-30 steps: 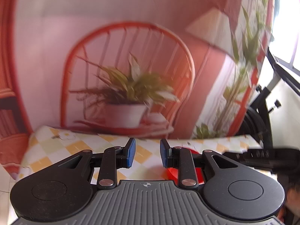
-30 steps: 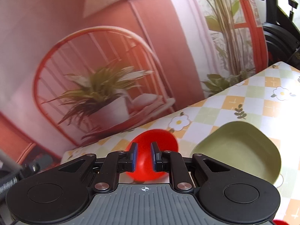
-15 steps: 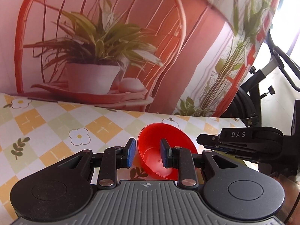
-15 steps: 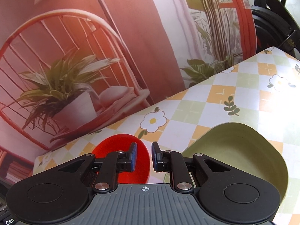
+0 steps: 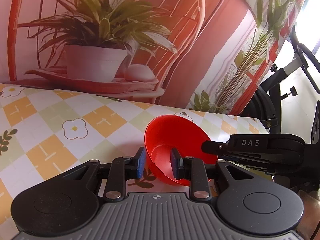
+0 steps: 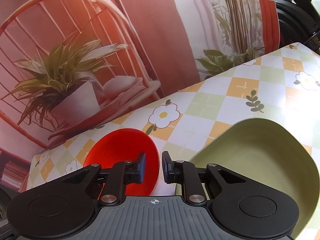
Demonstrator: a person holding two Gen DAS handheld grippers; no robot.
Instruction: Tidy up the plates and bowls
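A red bowl [image 5: 176, 136] sits on the checked flower tablecloth [image 5: 50, 150] and looks tipped toward the left in the left wrist view. My left gripper [image 5: 157, 165] is open, with the bowl's near rim between its pads: one pad outside, one inside. A black finger [image 5: 216, 147] of my right gripper reaches the bowl's right rim. In the right wrist view, the right gripper [image 6: 154, 170] is open by a narrow gap, and the red bowl's [image 6: 120, 148] right edge lies in that gap. A pale green square dish [image 6: 260, 160] rests just right of it.
A printed backdrop [image 5: 200, 50] showing a potted plant on a red chair hangs along the table's far edge. A black exercise bike [image 5: 280, 92] stands off the table's right end. Bare tablecloth [image 6: 240, 84] stretches beyond the green dish.
Both grippers have come lower and closer to the red bowl, which now sits at their fingertips. Neither finger gap has changed. The green dish has not moved.
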